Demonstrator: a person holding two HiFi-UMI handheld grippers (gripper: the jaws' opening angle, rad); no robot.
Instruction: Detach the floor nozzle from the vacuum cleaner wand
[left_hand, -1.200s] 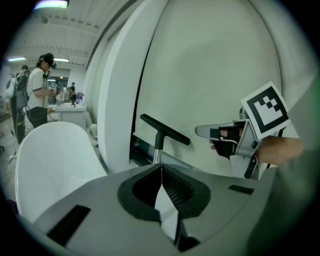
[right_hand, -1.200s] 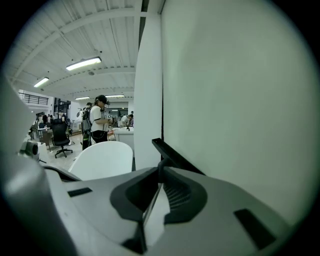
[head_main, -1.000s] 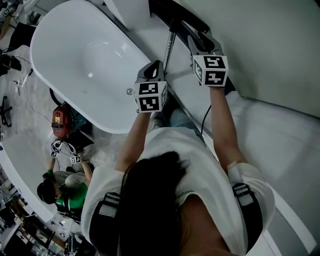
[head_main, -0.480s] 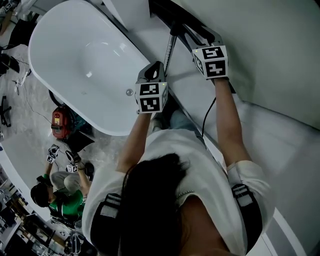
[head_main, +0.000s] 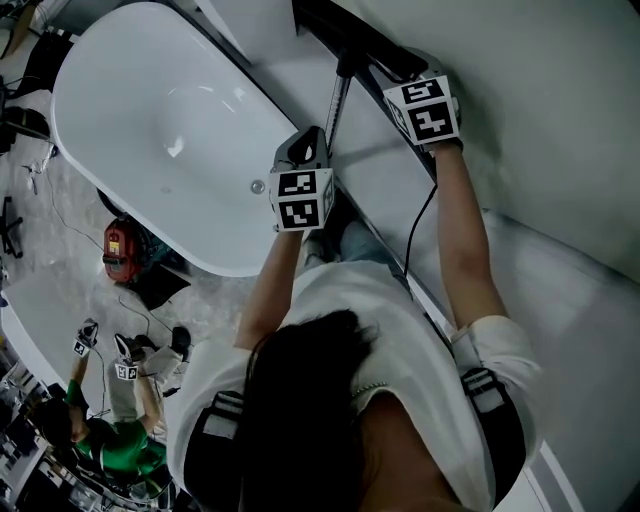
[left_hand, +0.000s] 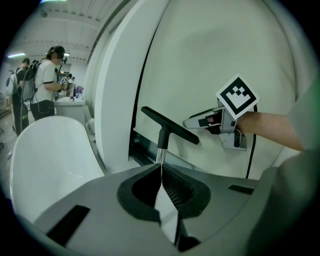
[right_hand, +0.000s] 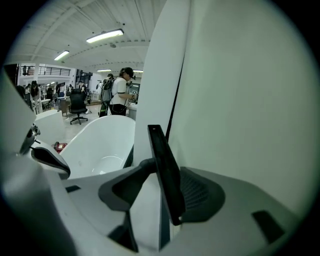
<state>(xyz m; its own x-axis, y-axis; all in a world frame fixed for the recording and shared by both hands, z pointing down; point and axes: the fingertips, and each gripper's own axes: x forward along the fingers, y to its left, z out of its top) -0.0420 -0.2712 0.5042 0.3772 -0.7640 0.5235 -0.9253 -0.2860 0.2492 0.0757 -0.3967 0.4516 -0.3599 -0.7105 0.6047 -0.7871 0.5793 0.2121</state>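
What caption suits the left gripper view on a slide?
Left gripper shut on the wand, its black nozzle just ahead, a white tub at left.

Large white glossy oval bathtub (head_main: 170, 120) at the upper left of the head view, with a small red machine (head_main: 118, 248) on the grey floor (head_main: 55, 215) just beside its lower rim. Near the bottom left corner, a crouching person in a green shirt (head_main: 110, 440). Far behind the tub in the right gripper view, a black office chair (right_hand: 78, 106) and a standing person in a white shirt (right_hand: 120, 97).
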